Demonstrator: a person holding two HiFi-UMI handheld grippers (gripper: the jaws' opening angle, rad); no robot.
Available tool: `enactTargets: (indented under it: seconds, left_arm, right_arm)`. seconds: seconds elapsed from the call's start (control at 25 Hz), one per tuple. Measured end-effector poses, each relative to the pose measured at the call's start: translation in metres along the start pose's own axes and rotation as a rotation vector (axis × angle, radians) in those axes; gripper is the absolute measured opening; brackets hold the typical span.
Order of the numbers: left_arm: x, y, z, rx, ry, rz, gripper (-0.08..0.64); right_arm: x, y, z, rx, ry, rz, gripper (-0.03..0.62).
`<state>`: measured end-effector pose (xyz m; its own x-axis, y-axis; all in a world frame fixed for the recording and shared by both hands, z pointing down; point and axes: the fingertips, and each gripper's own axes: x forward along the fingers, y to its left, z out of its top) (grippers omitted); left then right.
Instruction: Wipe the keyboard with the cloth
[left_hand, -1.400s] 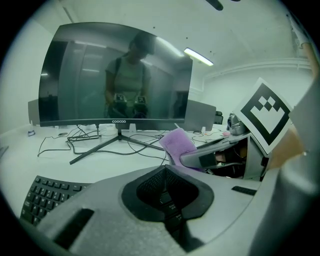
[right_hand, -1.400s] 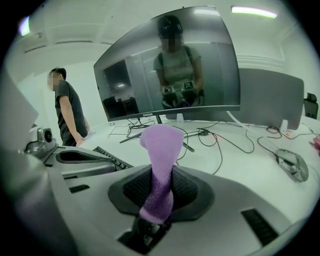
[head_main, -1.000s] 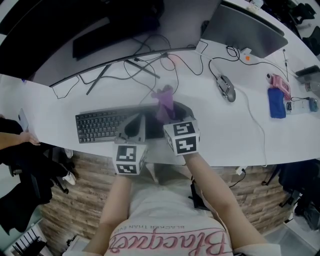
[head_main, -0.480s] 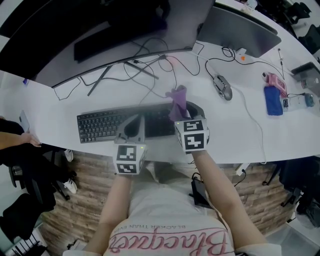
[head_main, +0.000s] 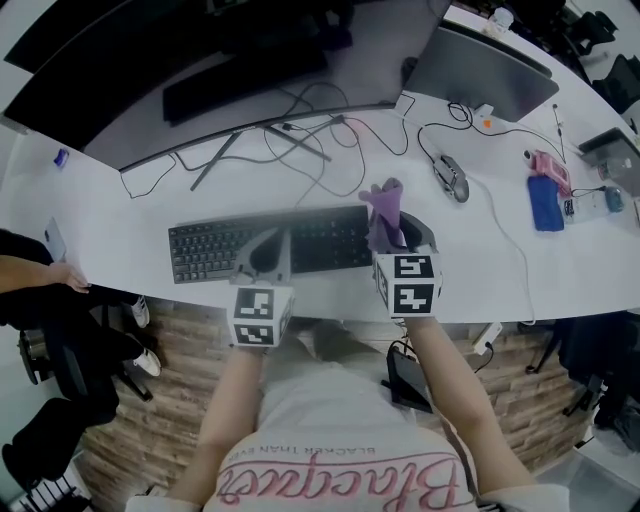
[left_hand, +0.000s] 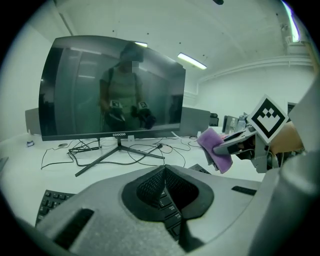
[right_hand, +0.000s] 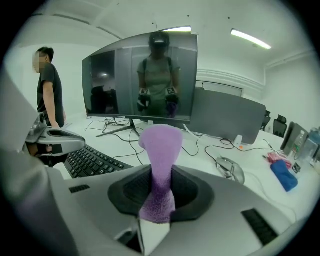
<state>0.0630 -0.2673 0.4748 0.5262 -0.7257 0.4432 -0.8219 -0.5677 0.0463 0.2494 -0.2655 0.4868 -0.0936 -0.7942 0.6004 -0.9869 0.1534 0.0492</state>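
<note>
A black keyboard (head_main: 260, 247) lies near the white desk's front edge. My right gripper (head_main: 392, 238) is shut on a purple cloth (head_main: 384, 208), which sticks up out of the jaws at the keyboard's right end. In the right gripper view the cloth (right_hand: 160, 165) rises from the closed jaws, with the keyboard (right_hand: 92, 160) to its left. My left gripper (head_main: 278, 240) hovers over the keyboard's middle, shut with nothing in it. The left gripper view shows keys (left_hand: 52, 200) below the gripper and the cloth (left_hand: 215, 147) off to the right.
A large monitor (head_main: 230, 70) on a stand with loose cables (head_main: 300, 140) is behind the keyboard. A grey screen (head_main: 490, 65), a mouse (head_main: 450, 175) and a blue item (head_main: 547, 203) are at the right. Another person's hand (head_main: 45, 272) reaches in at the left edge.
My right gripper has carried the cloth rightwards along the keyboard to its right end. The left gripper has stayed over the keyboard's middle.
</note>
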Motion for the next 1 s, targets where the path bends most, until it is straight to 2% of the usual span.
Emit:
enactTargets:
  seconds: [0.2,0.44,0.72,1.0]
  left_arm:
    - [-0.019,0.018,0.004,0.003,-0.017,-0.001,0.006]
    - [-0.046,0.051,0.003,-0.014,-0.038,0.014,0.006]
    - [-0.084,0.102,-0.009,-0.054,-0.05,0.08,0.006]
    - [-0.125,0.153,-0.024,-0.092,-0.055,0.151,0.006]
  right_arm:
    - [-0.025,0.032,0.028,0.031,-0.051,0.046,0.087]
    - [-0.037,0.091,0.055,0.039,-0.09,0.125,0.087]
    - [-0.034,0.173,0.067,-0.001,-0.088,0.241,0.087]
    - [-0.029,0.257,0.076,0.001,-0.059,0.386,0.087]
